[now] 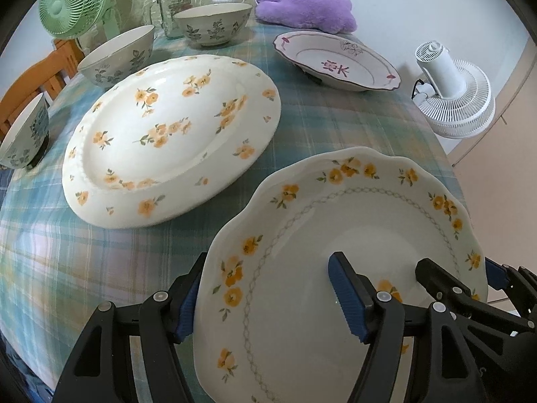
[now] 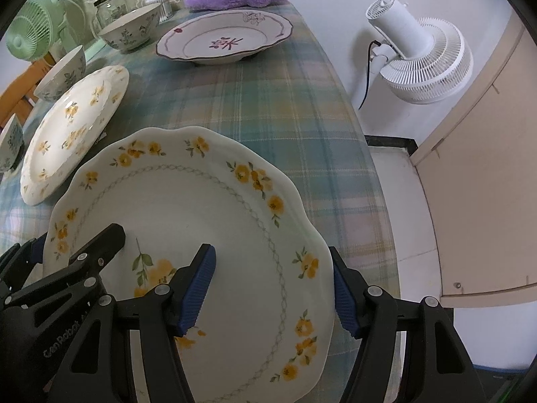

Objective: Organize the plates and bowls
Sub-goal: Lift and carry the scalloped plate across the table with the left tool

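Note:
A scalloped white plate with yellow flowers [image 1: 352, 221] [image 2: 188, 208] lies nearest me over the plaid tablecloth [image 1: 335, 121]. My left gripper [image 1: 268, 262] [image 2: 77, 238] straddles its left rim, one finger outside and one above the well, open. My right gripper [image 2: 270, 255] [image 1: 459, 272] straddles the right rim the same way, open. Whether the plate rests on the cloth I cannot tell. An oval flowered platter [image 1: 174, 141] [image 2: 70, 124] sits to the left. A purple-patterned plate [image 1: 339, 60] [image 2: 225, 37] is farther back. Three leaf-patterned bowls [image 1: 213, 23] [image 1: 117, 55] [image 1: 25, 134] line the far left.
A green fan [image 1: 72, 3], a glass jar [image 1: 176, 3] and a purple plush toy [image 1: 305, 5] stand at the table's far end. A white fan [image 2: 423, 60] stands on the floor past the right edge. A wooden chair [image 1: 33, 80] is at the left.

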Demonstrator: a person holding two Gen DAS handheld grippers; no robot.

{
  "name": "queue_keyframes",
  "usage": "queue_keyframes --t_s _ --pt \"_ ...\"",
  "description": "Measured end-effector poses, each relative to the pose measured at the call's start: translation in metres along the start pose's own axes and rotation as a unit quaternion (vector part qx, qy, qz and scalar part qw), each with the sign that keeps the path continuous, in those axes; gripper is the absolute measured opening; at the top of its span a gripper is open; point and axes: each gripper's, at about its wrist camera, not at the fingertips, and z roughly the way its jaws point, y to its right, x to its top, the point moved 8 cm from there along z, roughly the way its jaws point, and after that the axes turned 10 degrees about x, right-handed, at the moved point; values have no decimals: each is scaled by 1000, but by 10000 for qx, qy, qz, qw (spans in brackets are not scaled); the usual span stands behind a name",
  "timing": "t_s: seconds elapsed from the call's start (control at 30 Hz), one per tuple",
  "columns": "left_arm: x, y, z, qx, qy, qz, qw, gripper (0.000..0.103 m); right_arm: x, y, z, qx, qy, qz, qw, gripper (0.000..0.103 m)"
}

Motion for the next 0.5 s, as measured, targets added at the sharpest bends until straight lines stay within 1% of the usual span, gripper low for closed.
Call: queue_keyframes --t_s 0.13,0.27,0.33,0.43,0.5 --pt "2 1 0 23 -4 86 10000 72 0 0 0 -6 2 12 10000 69" --pt "3 0 0 -8 -179 98 9998 71 1 1 1 128 -121 60 9998 69" --pt "4 1 -7 -40 -113 197 9997 71 3 1 -2 145 -127 132 9997 69" --pt "6 1 -17 -111 -7 336 9994 72 13 -1 -17 75 139 140 9998 69" --pt "8 -2 -22 -165 48 358 9992 72 16 -3 -23 53 204 133 9997 70"
